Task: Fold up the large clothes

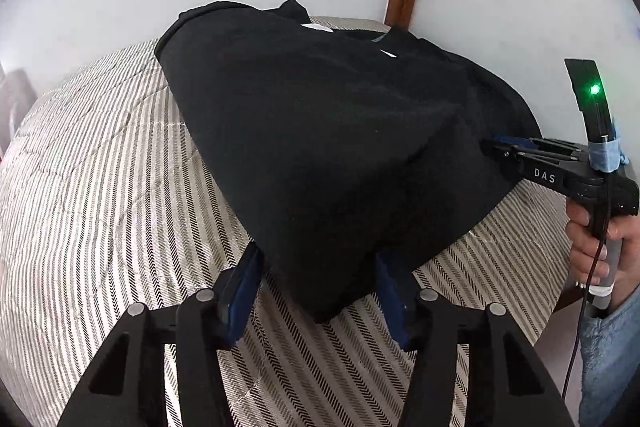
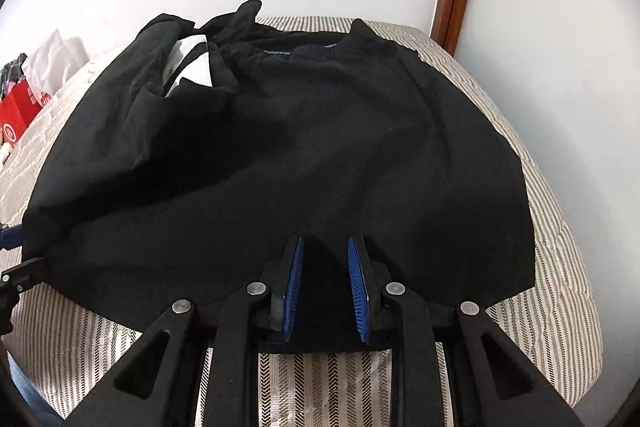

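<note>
1. Black garment (image 1: pixel 320 147): spread on striped bed (image 1: pixel 100 167), centre frame, upper-left part bunched.
2. Left hand-held gripper (image 1: pixel 320 291): jaws astride the near corner, closing; grip uncertain.
3. Right hand-held gripper (image 2: pixel 325 267): jaws part-open over the hem, not pinching.
4. Risk: one layer caught, corner slips, fold skews.

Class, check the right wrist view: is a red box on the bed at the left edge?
Yes, a red box sits there on the striped bed cover.

Black grippers (image 1: pixel 320 275), blue pads (image 2: pixel 294 283), denim sleeve (image 1: pixel 608 347).
</note>
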Demonstrator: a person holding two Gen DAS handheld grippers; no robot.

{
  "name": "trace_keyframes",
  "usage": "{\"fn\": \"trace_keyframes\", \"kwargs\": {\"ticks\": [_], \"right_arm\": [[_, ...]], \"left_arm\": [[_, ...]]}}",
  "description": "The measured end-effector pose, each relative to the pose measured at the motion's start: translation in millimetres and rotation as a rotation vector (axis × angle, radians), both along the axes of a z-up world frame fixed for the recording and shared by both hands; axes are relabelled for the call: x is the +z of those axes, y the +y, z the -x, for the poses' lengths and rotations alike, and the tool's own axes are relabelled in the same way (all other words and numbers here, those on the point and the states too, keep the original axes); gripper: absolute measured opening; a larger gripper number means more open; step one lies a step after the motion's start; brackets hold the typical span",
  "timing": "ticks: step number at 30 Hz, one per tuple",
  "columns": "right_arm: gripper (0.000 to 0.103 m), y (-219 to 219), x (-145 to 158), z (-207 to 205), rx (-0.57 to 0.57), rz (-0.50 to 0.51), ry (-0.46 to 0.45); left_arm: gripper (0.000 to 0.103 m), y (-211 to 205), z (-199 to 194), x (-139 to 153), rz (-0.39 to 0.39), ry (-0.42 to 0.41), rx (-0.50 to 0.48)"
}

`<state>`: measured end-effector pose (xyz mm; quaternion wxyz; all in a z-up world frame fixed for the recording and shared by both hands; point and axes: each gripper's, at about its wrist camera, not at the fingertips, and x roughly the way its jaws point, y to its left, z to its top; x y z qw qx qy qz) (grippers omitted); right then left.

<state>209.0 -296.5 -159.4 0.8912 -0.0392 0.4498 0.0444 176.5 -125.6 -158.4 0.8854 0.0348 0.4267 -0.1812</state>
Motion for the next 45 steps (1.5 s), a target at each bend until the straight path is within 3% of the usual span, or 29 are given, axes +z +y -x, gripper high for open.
{"fn": "trace_keyframes", "kwargs": {"ticks": [6,9,17,31,36,38,40,43,45], "right_arm": [[0.023,1.7,-0.9,-1.0,0.003,-0.003,-0.009],[0.024,4.4,0.0,1.2,0.008,-0.005,-0.01],[0.024,23.1,2.7,2.4,0.05,-0.043,0.019],[0.023,74.0,0.1,0.2,0.233,-0.102,0.015],[0.024,80.8,11.5,-2.6,0.296,-0.151,0.04],[0.034,84.4,23.7,-0.9,0.313,-0.193,0.022],[0.06,90.3,35.1,-0.8,0.342,-0.221,-0.007],[0.07,106.1,45.6,-0.5,0.381,-0.253,-0.032],[0.07,118.4,42.8,-6.1,0.381,-0.251,-0.013]], "left_arm": [[0.02,17.7,1.0,-1.0,0.085,0.051,0.022],[0.013,24.3,2.3,-0.6,0.119,0.063,0.023],[0.007,49.6,11.6,4.8,0.129,0.009,0.08],[0.006,168.1,42.0,9.1,0.129,-0.025,0.259],[0.006,188.7,50.8,6.6,0.138,-0.009,0.279],[0.007,189.0,51.9,5.1,0.149,0.0,0.271],[0.009,189.9,48.2,3.7,0.146,0.005,0.269],[0.01,188.4,44.5,3.2,0.148,0.01,0.263],[0.019,188.8,40.7,2.8,0.163,0.023,0.26]]}}
